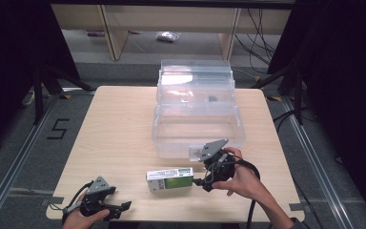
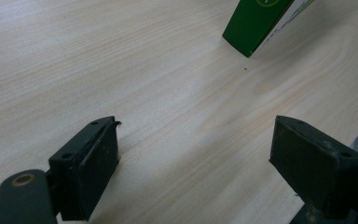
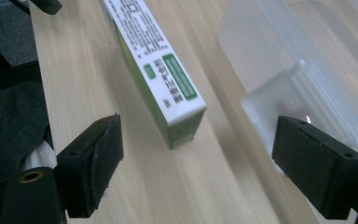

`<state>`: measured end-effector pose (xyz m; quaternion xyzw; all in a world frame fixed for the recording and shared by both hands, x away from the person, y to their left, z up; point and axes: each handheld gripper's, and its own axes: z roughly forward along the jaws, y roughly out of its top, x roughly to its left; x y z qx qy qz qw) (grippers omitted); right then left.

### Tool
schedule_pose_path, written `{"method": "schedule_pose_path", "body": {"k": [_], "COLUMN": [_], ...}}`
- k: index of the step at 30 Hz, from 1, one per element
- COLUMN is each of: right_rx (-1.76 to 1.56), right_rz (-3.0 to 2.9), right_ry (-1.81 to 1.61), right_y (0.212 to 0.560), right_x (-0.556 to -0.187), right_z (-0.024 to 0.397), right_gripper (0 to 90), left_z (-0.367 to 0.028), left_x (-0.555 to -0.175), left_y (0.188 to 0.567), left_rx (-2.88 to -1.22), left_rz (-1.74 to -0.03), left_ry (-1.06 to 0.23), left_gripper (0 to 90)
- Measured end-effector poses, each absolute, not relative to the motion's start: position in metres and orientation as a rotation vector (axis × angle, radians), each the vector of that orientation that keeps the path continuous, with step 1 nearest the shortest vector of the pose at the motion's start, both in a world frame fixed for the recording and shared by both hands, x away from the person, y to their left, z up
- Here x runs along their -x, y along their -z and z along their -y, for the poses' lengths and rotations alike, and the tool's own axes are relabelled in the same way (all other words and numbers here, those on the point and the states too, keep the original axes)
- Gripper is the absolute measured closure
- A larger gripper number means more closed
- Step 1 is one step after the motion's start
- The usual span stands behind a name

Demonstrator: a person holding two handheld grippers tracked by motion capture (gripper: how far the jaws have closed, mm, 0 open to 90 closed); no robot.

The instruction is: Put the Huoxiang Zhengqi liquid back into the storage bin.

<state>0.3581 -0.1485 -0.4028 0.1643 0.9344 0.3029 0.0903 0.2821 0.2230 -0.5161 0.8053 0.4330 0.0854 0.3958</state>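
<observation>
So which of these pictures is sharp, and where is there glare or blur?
High view: sharp but dark at the sides, with glare on the clear plastic box. Right gripper view: the green and white carton is fairly sharp and the box soft. Left gripper view: jaws crisp, carton corner slightly soft.

Clear plastic bin (image 1: 198, 102) at the far side of the wooden table (image 1: 119, 124).
</observation>
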Motion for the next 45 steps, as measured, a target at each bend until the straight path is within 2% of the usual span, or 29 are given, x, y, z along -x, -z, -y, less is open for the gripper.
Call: {"method": "schedule_pose_path", "body": {"k": [10, 27, 45], "right_rx": [-0.386, -0.283, -0.219], "right_rz": [-2.82, -2.938, -3.016], "right_ry": [-0.845, -0.716, -0.526], "right_y": [0.396, 0.411, 0.426], "right_x": [-0.364, -0.374, -0.381], "right_z": [0.124, 0.079, 0.055], "right_gripper": [18.0, 19.3, 26.8], "left_z": [-0.223, -0.224, -0.224], "left_x": [-0.283, -0.282, -0.282], "left_y": [0.516, 0.516, 0.516], "left_rx": [-2.047, -2.045, -2.046], "left_rz": [-1.095, -1.096, -1.089], "left_ry": [-0.213, -0.215, -0.218], "left_gripper": [14.8, 14.8, 14.8]}}
